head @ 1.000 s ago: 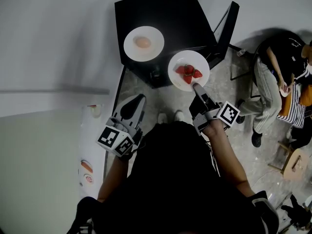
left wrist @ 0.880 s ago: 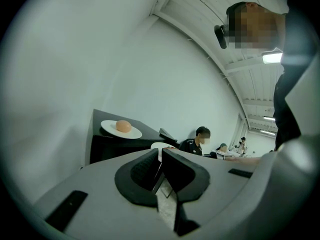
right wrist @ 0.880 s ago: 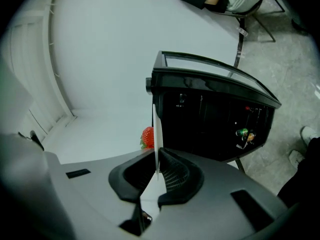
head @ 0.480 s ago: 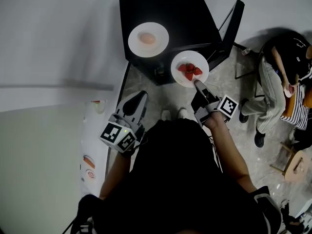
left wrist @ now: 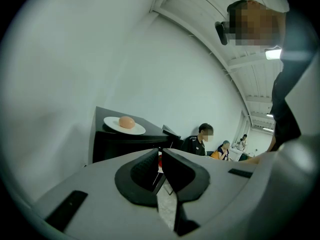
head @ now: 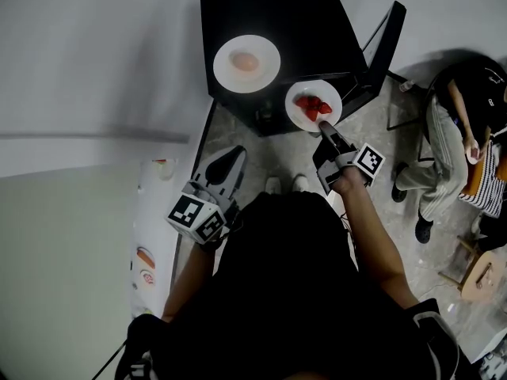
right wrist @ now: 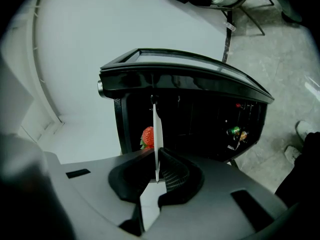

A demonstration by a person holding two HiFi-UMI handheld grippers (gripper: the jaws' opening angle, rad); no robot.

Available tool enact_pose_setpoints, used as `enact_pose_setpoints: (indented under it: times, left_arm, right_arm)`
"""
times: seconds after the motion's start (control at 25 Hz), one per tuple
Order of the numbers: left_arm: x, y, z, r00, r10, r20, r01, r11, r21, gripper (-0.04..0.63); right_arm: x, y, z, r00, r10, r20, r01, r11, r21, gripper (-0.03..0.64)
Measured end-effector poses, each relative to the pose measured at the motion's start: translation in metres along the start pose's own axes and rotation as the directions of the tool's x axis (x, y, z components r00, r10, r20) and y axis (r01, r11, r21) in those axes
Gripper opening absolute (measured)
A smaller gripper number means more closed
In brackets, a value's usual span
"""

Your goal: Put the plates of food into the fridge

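A white plate of strawberries [head: 314, 105] hangs in front of the black fridge [head: 277, 14], with my right gripper [head: 323, 125] shut on its near rim. In the right gripper view the plate [right wrist: 155, 129] shows edge-on between the jaws of that gripper [right wrist: 156, 166], one strawberry [right wrist: 148, 137] to its left. The fridge [right wrist: 190, 79] stands open, with dark shelves inside. A second white plate [head: 246, 63] with a pale round food sits on the fridge top; the left gripper view shows this plate [left wrist: 124, 127] too. My left gripper [head: 230, 158] hangs low at the left, shut and holding nothing.
The fridge door [head: 380, 42] stands open to the right. Small bottles [right wrist: 235, 132] sit on a shelf inside. A person [head: 451, 133] sits at the right, near a wooden stool [head: 479, 267]. A white surface with stickers [head: 146, 267] runs along the left.
The strawberry plate and my right gripper have moved closer to the fridge front. My left gripper has shifted slightly right and stays shut.
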State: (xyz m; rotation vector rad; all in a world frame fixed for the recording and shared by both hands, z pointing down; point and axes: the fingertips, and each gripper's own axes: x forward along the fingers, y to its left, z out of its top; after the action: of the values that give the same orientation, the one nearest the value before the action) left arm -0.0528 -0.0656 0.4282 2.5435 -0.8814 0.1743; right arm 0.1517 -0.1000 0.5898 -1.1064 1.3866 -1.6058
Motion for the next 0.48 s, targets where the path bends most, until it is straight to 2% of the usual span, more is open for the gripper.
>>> enact_pose_setpoints:
  times: [0.48]
  left_arm:
    - [-0.011, 0.003, -0.005, 1.000, 0.030, 0.000, -0.030, 1.000, -0.011, 0.026]
  right_arm:
    - [0.013, -0.036, 0.016, 0.997, -0.077, 0.029, 0.078, 0.997, -0.020, 0.040]
